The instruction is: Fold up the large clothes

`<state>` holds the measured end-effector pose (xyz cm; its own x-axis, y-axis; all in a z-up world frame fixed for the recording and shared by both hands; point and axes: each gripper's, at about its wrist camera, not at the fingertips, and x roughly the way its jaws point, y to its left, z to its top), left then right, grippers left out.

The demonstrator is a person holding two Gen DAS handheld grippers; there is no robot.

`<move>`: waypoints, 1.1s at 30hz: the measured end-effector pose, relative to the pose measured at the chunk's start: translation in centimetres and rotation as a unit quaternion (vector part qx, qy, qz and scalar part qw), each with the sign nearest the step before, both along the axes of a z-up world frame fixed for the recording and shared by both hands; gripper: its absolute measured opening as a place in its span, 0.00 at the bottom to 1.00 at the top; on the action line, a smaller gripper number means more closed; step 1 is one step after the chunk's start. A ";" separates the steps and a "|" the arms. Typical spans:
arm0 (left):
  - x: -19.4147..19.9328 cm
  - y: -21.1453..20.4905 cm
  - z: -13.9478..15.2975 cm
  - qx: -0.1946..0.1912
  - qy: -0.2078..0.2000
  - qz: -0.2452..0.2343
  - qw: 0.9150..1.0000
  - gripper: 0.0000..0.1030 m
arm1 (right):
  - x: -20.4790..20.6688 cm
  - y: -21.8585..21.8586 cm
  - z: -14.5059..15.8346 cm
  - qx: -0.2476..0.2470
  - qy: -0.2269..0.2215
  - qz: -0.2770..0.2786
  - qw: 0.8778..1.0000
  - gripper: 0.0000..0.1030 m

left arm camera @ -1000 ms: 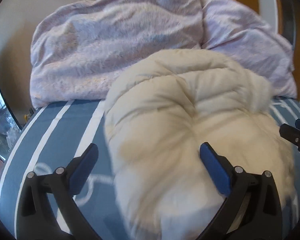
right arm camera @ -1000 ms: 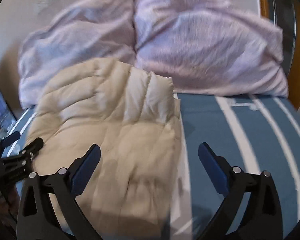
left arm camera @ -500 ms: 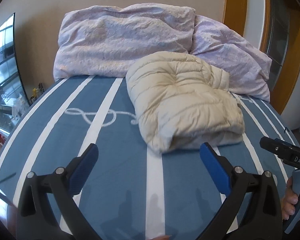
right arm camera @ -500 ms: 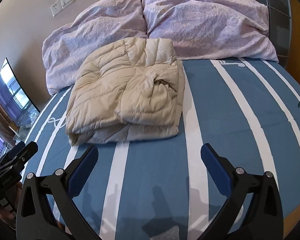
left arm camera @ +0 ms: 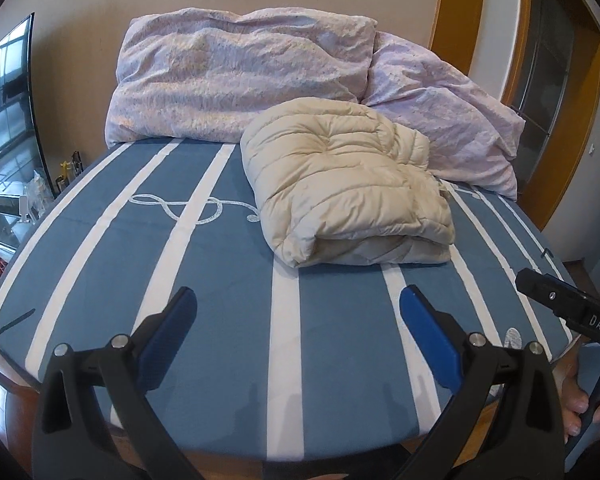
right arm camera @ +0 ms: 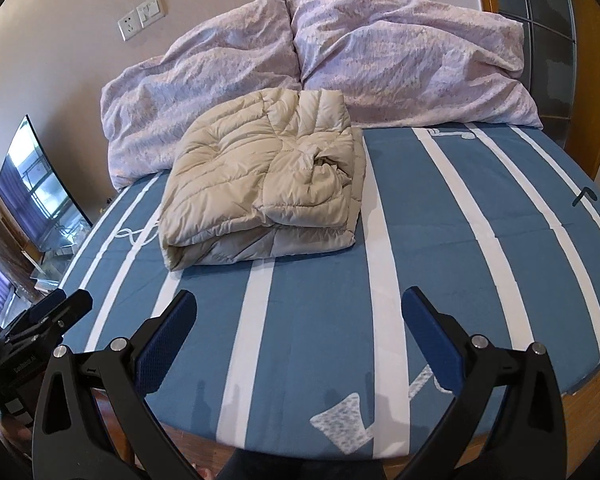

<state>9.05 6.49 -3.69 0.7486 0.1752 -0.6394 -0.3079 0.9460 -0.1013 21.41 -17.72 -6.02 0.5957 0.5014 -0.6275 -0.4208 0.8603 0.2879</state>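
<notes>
The cream puffer jacket (left arm camera: 348,184) lies folded into a thick bundle on the bed (left arm camera: 204,280), toward the head end, its far edge touching the two lilac pillows (left arm camera: 236,80); its rolled fold faces the foot of the bed, and in the right wrist view a bunched knot of fabric sits on its top right part; the bedcover is blue with white stripes running lengthwise and a looping white rope pattern just beside the jacket's left edge; nothing lies on the cover between the jacket and either gripper. The left gripper (left arm camera: 298,312) hangs over the foot of the bed with its blue-padded jaws spread wide and nothing between them; the right gripper (right arm camera: 299,312) sits the same way, jaws wide apart, empty, well short of the jacket; each one shows at the edge of the other's view, and fingers of the hand (left arm camera: 580,404) on the right tool's handle can be seen at the lower right. Around the bed: a wall socket and switch plate (right arm camera: 142,16) above the pillows; a curved television screen (right arm camera: 40,184) off to the left on a low stand with small clutter near it, too small to tell apart; an orange-brown wooden door frame (left arm camera: 452,20) to the right behind the pillows; wooden floor past the bed's left corner.
</notes>
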 end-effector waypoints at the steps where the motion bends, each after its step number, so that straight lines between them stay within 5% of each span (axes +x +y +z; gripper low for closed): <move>1: -0.2 -0.1 0.2 -0.002 0.000 -0.002 1.000 0.98 | -0.1 0.0 0.1 -0.001 0.000 0.001 1.000 0.99; 33: -1.9 -1.4 2.2 -0.047 -0.003 -0.050 0.998 0.98 | -2.4 -0.5 1.9 0.016 0.022 0.036 0.999 0.99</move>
